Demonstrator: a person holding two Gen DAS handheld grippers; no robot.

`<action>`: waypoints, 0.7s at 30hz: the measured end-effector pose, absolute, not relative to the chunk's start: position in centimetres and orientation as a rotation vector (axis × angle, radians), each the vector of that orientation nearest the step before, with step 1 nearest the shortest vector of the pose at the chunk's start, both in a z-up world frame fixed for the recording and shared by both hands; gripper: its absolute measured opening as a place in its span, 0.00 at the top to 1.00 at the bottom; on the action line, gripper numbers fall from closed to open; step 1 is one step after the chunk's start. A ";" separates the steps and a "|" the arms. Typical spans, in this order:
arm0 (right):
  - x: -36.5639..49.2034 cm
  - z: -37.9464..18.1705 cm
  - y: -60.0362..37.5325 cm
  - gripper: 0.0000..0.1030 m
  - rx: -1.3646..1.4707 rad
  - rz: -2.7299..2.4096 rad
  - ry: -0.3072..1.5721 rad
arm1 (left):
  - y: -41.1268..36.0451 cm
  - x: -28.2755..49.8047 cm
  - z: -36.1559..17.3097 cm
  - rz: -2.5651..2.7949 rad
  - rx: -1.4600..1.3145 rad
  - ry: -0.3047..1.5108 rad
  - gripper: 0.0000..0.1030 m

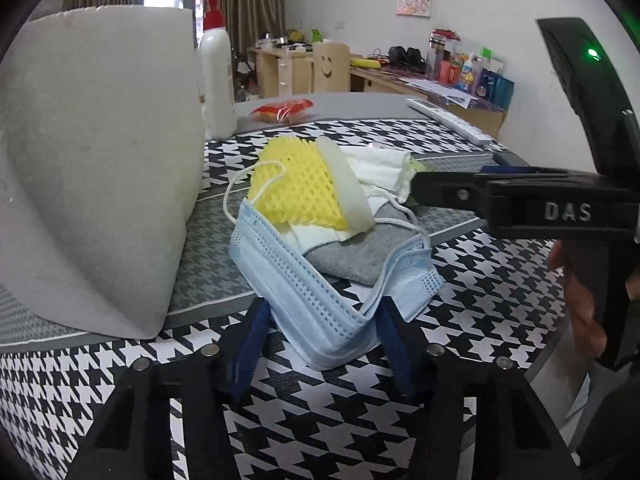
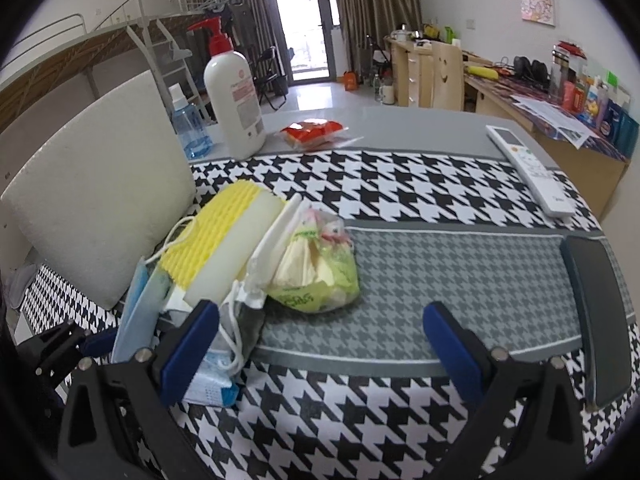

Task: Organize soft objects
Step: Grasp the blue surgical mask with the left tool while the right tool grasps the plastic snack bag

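The light blue paper face mask [image 1: 320, 292] lies at the near edge of the soft pile on the black-and-white checked table [image 1: 500, 292]. It sits right between the left gripper [image 1: 320, 320] jaws, which look closed on it. The right gripper [image 2: 320, 344], jaws wide open and empty, is beside the pile.

L fingers [image 1: 320, 320] half-closed, R [image 2: 320, 336] wide.
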State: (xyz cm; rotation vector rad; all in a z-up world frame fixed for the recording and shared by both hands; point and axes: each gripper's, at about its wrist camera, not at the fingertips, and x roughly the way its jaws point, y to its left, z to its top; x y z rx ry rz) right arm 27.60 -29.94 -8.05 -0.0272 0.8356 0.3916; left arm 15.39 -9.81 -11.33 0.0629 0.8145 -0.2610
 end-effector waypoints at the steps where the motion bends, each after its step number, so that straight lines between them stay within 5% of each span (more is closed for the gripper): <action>1: 27.8 -8.1 -29.8 0.01 -0.033 0.394 0.841 | -9.8 15.4 -11.3 -0.264 0.061 0.814 0.53; 10: 29.0 -8.2 -29.8 0.21 -0.017 0.416 0.873 | -9.7 15.6 -11.1 -0.309 0.053 0.812 0.79; 21: 29.8 -7.8 -30.8 0.47 0.038 0.417 0.882 | -8.9 14.6 -10.0 -0.363 0.037 0.781 0.82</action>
